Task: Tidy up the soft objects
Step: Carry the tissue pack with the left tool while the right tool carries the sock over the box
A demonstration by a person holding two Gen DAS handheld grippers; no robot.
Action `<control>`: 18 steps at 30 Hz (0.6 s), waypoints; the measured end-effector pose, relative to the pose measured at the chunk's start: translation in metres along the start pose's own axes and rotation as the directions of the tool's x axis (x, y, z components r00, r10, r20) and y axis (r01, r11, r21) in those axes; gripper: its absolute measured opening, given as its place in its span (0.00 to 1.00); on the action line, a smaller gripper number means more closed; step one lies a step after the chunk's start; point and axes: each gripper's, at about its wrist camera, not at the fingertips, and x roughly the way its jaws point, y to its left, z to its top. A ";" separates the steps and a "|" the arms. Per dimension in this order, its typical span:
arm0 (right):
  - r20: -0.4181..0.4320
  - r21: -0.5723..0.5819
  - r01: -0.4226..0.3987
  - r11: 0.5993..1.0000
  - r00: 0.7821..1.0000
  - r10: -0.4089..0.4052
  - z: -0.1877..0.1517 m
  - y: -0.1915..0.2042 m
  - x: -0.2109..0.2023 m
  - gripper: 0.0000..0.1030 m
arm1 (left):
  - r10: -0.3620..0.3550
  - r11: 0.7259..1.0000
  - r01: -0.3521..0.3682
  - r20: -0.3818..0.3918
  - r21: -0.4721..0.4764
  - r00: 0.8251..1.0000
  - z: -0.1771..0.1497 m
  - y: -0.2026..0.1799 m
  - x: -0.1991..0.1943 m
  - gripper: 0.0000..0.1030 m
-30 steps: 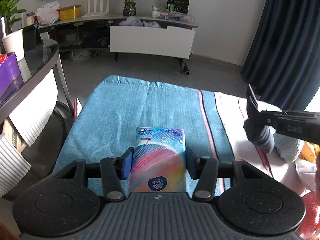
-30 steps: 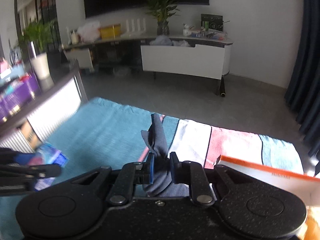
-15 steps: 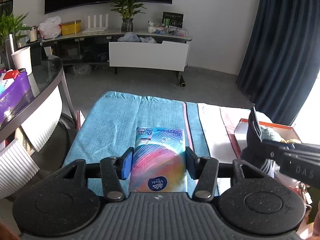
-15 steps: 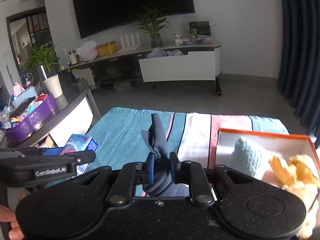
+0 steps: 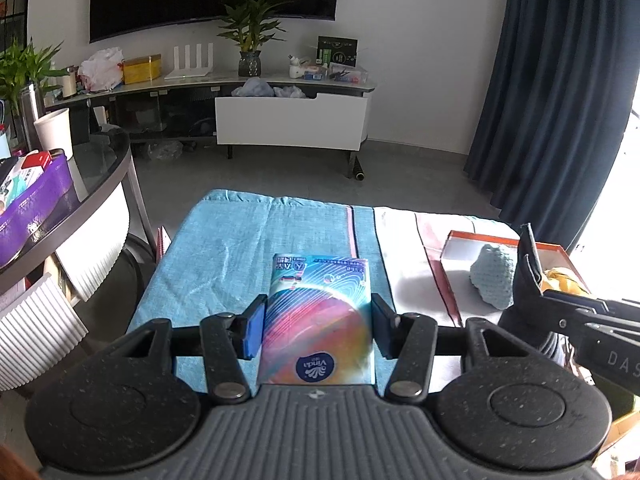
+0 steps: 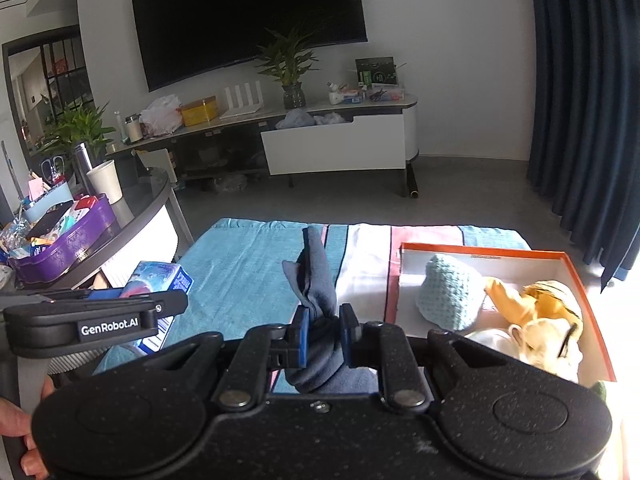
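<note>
Colours and patterns noted.
Tissue pack (image 5: 318, 320): rainbow swirl, fine white lines. Sock (image 6: 316, 280): dark navy. Knit hat (image 6: 452, 296): pale blue. Box (image 6: 480, 250): orange rim. Towel (image 5: 224, 256): teal, striped.

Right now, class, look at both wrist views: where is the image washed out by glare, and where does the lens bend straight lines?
Left wrist view: sunlight bleaches the right edge beyond the orange box; the curtain bows. Right wrist view: glare whitens the lower right by the plush toy; the TV edges curve.

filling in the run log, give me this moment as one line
left gripper: shut on tissue pack | right gripper: shut on dark sock | orange box: holds knit hat, plush toy
</note>
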 end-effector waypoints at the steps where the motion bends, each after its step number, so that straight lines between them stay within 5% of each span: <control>1: 0.003 0.003 0.002 1.000 1.000 -0.002 -0.002 -0.001 -0.003 0.19 | -0.002 1.000 0.002 0.001 0.001 1.000 0.000 -0.001 0.000 0.51; 18: 0.030 0.045 0.050 0.998 0.998 -0.051 -0.010 -0.022 -0.035 0.19 | -0.052 0.998 0.051 0.012 0.025 0.999 -0.005 -0.025 -0.007 0.52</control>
